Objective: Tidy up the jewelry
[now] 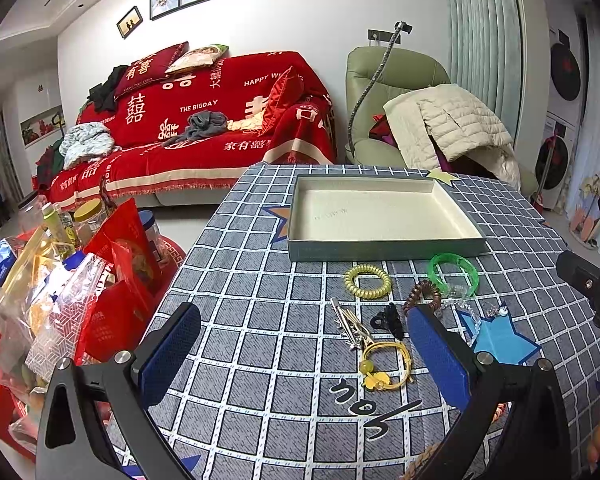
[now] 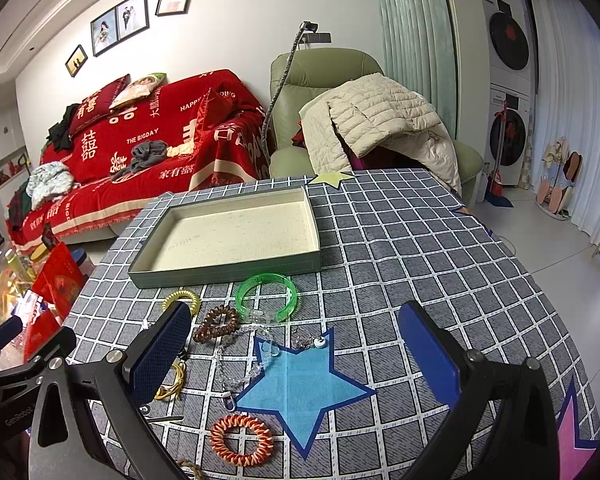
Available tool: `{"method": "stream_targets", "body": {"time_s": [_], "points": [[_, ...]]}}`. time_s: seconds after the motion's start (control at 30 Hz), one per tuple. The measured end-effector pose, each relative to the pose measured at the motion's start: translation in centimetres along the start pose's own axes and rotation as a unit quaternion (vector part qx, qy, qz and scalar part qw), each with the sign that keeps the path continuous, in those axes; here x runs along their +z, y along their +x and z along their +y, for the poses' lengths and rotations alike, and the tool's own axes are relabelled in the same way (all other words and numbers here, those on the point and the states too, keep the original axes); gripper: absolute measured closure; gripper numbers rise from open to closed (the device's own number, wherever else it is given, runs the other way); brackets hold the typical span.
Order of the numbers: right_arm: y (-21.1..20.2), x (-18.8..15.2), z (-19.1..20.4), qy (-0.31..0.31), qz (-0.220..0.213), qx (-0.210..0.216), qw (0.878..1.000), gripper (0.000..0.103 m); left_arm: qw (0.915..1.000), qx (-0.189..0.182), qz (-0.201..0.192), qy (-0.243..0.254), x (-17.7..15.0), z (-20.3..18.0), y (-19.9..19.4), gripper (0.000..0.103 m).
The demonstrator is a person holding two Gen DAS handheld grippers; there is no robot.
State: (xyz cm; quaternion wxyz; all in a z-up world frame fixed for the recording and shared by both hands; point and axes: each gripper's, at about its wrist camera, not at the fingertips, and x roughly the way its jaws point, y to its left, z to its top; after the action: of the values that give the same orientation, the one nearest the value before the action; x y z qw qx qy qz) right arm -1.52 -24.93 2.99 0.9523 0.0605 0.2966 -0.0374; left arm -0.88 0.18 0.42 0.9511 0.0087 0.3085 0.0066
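An empty grey-green tray with a cream inside lies on the checked tablecloth. In front of it lie a green bangle, a yellow coil tie, a brown coil tie, a black claw clip, silver clips, a yellow bead bracelet, a clear bead chain and an orange-white coil tie. My left gripper is open above the clips. My right gripper is open above the chain.
Snack bags and jars crowd the left table edge. A red-covered sofa and a green armchair with a cream jacket stand behind the table. The right gripper's body shows in the left wrist view.
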Motion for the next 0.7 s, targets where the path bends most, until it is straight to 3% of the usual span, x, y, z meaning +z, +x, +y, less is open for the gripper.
{"method": "stream_targets", "body": {"time_s": [0.4,0.7], "points": [[0.0,0.1,0.0,0.0,0.005,-0.003,1.0,0.0,0.9999,-0.002,0.016,0.002,-1.2,0.0,1.0,0.0],[2.0,-1.0,-2.2,0.016,0.047,-0.01,0.999,0.0,0.9956,-0.02,0.09,-0.011,-1.9,0.8,4.6,0.0]]}}
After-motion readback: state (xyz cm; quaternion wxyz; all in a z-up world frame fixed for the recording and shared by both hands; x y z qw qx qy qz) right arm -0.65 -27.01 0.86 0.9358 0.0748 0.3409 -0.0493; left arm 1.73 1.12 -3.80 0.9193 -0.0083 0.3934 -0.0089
